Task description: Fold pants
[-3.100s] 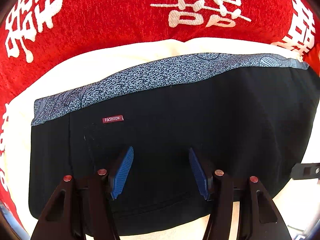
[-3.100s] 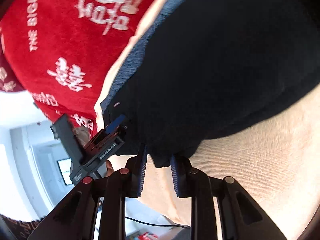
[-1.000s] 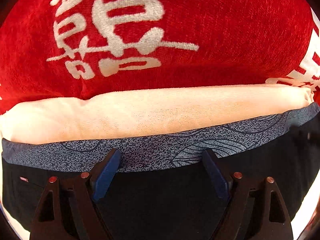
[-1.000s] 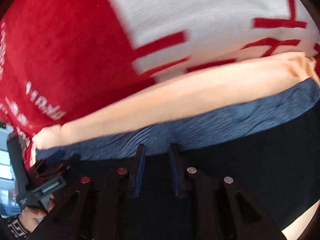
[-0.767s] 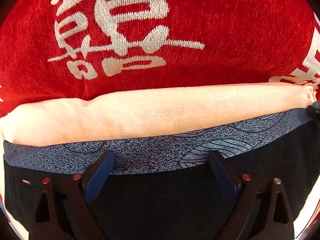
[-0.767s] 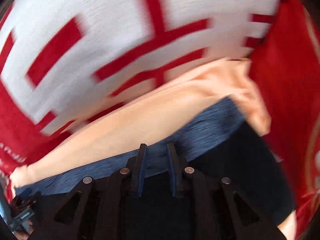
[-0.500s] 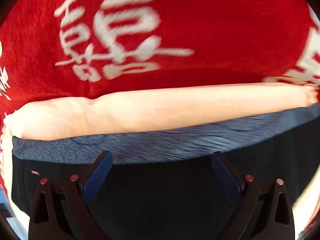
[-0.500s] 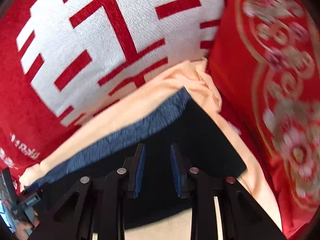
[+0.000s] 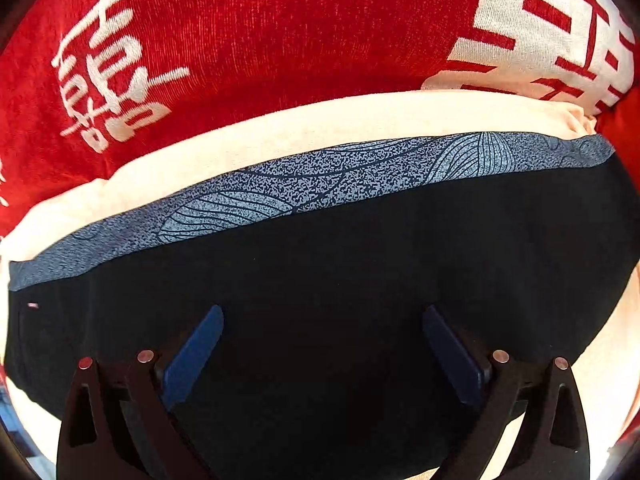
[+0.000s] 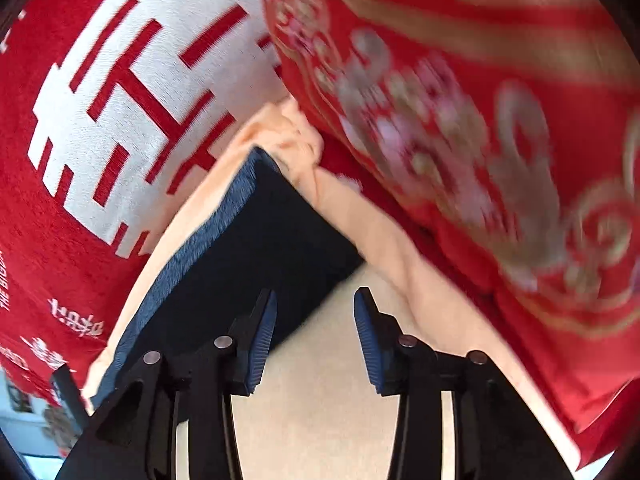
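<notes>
The folded black pants lie flat on a cream cloth, with a speckled blue-grey waistband along the far edge. My left gripper is open and empty, hovering over the black fabric. In the right wrist view the pants lie to the left. My right gripper is open and empty, just off their right corner above the cream cloth.
A red blanket with white characters lies beyond the cream cloth. A red cover with gold and pink floral pattern rises at the right. The left gripper's body shows at the lower left of the right wrist view.
My right gripper has opened, let go of the pants and swung right off their corner. My left gripper has drawn back from the waistband over the black fabric.
</notes>
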Available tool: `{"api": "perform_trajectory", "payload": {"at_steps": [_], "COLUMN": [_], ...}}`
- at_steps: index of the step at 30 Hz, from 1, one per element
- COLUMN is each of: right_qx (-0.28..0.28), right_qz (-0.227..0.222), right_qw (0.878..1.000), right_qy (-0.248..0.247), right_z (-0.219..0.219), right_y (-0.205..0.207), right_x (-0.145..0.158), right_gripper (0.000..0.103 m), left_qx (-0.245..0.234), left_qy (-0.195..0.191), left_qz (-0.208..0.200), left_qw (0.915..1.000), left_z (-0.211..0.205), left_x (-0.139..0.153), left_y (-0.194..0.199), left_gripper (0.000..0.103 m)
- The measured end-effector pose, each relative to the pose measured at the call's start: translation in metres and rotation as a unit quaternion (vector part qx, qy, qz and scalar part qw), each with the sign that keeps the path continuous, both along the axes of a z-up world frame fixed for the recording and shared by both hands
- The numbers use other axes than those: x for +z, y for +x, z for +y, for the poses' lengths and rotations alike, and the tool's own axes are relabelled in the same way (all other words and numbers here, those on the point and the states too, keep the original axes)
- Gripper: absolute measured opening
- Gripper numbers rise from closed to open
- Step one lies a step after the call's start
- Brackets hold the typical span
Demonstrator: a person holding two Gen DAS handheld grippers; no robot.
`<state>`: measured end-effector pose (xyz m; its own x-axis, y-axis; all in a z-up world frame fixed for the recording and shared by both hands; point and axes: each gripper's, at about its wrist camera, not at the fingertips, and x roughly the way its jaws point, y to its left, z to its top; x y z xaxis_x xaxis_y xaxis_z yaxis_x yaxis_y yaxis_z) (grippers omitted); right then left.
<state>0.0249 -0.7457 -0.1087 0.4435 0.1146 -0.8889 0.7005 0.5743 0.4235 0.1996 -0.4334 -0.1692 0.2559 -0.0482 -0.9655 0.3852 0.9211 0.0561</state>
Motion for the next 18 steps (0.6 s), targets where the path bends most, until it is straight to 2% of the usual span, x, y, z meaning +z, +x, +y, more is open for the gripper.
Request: {"api": "perform_trajectory", "payload": {"at_steps": [4,6,9,12,15,18], "right_qx": [0.006,0.035,0.066,0.082,0.079,0.090], "right_qz": [-0.006,-0.032,-0.042,-0.001,-0.016,-0.038], "right_qw": [1.000,0.999,0.997,0.997,0.996,0.990], "right_qy": [0.005,-0.007,-0.015,0.014,0.031,0.099], "right_z": [0.002,0.005,0.007,0.006,0.009,0.019], "right_y": [-0.005,0.011,0.046,0.057,0.046,0.029], "right_x": [-0.003,0.007,0.002,-0.030,-0.023,-0.022], "right_gripper": [0.044,0.044,0.044,0.043,0.044,0.046], "left_qx": [0.002,0.007,0.000,0.002,0.020,0.027], "left_qy": [0.021,0.025,0.031,0.028,0.022,0.016], "left_qz": [-0.006,-0.003,-0.012,-0.013,0.003,0.005], "left_qw": [0.9998,0.9997,0.9995,0.9995,0.9996,0.9995], "left_z": [-0.006,-0.014,-0.020,-0.024,-0.015,-0.010], "left_x": [0.001,0.006,0.001,-0.001,-0.007,-0.011], "left_y": [-0.003,-0.002,-0.010,-0.010,-0.006,-0.004], "left_gripper": [0.101,0.101,0.102,0.103,0.103,0.103]}}
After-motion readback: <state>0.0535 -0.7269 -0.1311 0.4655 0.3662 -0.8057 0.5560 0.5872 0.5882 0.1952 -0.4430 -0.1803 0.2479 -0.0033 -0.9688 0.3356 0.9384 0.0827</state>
